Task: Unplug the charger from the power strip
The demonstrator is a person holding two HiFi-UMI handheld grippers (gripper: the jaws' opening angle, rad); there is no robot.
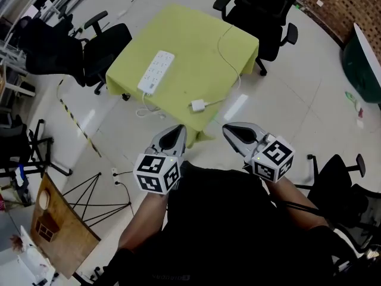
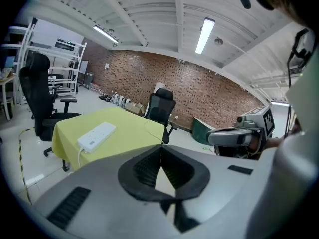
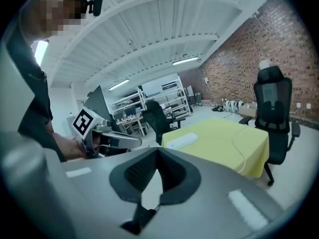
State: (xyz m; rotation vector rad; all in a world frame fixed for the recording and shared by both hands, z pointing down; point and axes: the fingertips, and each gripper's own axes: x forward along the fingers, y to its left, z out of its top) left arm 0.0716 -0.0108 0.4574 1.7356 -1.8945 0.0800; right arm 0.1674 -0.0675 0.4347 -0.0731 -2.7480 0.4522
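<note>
Head view: the yellow surface [image 1: 196, 40] sits upper middle. The white power strip [image 1: 156, 71] is on its left part, and the charger [image 1: 197, 105] lies near the bottom edge, well apart from the strip (its cable loops up toward the right corner). Black office chairs [image 1: 106, 45] crowd the left and top sides. The left hand-held gripper [image 1: 177, 130] and right hand-held gripper [image 1: 231, 128] hang lower in the frame, off the surface.

Left gripper view: jaws pressed together on nothing, strip at middle left.

Right gripper view: same deal, jaws squeezed together and empty, with a chair at far right.
</note>
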